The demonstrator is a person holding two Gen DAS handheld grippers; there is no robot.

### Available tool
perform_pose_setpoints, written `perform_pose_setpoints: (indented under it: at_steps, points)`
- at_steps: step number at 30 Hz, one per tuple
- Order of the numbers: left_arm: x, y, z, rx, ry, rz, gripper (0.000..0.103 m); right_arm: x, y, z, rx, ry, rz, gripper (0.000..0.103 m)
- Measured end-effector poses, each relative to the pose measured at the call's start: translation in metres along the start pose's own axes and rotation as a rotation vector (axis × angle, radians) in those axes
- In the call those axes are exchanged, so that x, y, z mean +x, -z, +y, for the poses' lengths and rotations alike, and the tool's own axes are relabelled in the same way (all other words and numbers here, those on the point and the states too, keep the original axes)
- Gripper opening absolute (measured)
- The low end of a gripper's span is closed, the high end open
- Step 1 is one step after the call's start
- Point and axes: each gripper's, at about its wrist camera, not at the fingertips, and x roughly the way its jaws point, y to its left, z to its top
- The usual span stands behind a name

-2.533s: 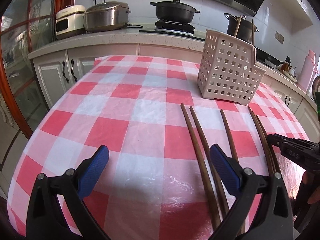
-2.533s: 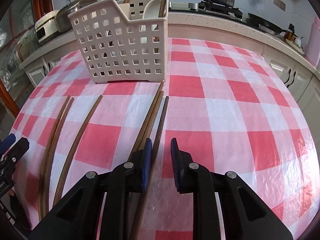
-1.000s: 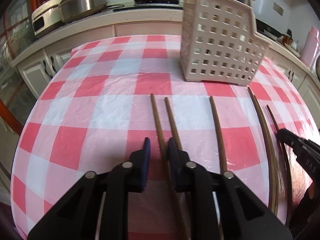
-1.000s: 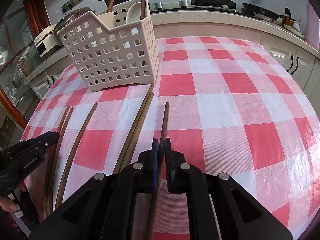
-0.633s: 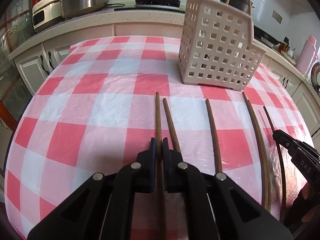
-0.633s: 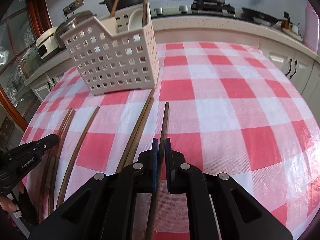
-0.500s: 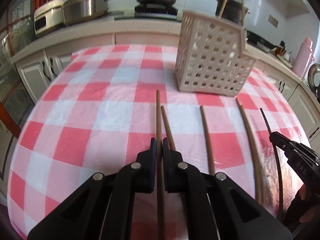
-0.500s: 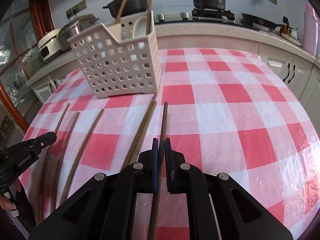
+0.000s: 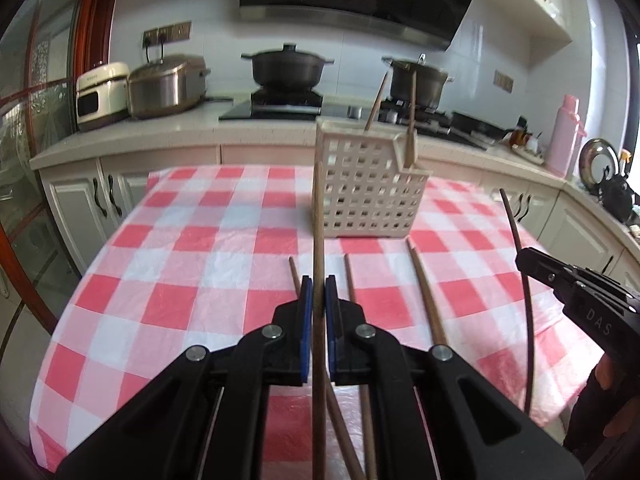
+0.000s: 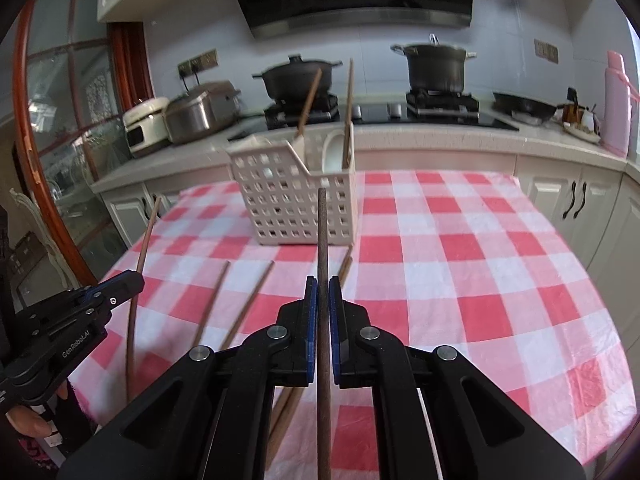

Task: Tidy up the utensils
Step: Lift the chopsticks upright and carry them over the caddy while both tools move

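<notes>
My left gripper (image 9: 319,284) is shut on a brown wooden chopstick (image 9: 318,220), which is lifted off the red-checked tablecloth (image 9: 208,264) with its tip toward the white slotted basket (image 9: 368,192). My right gripper (image 10: 322,282) is shut on another chopstick (image 10: 322,232), also raised and aimed at the basket (image 10: 292,204). Each view shows the other gripper at its edge: the right gripper (image 9: 524,260) and the left gripper (image 10: 134,280), each with its chopstick. The basket holds two chopsticks (image 10: 348,120) and a white spoon (image 10: 332,152). Several chopsticks (image 9: 424,292) lie on the cloth.
Behind the table runs a white counter with a rice cooker (image 9: 102,94), a steel cooker (image 9: 166,86), two dark pots (image 9: 286,70) on the hob and a pink bottle (image 9: 566,136). White cabinets (image 10: 576,200) line the far side. The table edge curves near me.
The left jaws closed on a chopstick a second ago. Both grippers have since risen and tilted up, lifting their chopsticks clear of the cloth. The rest stay lying.
</notes>
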Motion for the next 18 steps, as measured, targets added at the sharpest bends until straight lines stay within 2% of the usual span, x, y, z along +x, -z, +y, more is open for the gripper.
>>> perform_pose_setpoints:
  at_steps: [8, 18]
  points:
    - [-0.046, -0.008, -0.007, 0.015, 0.008, -0.115, 0.006, -0.037, -0.011, 0.014, -0.041, -0.027, -0.089, 0.007]
    - [-0.071, -0.002, -0.022, 0.057, 0.017, -0.17, 0.006, -0.058, -0.009, 0.026, -0.082, -0.044, -0.115, 0.007]
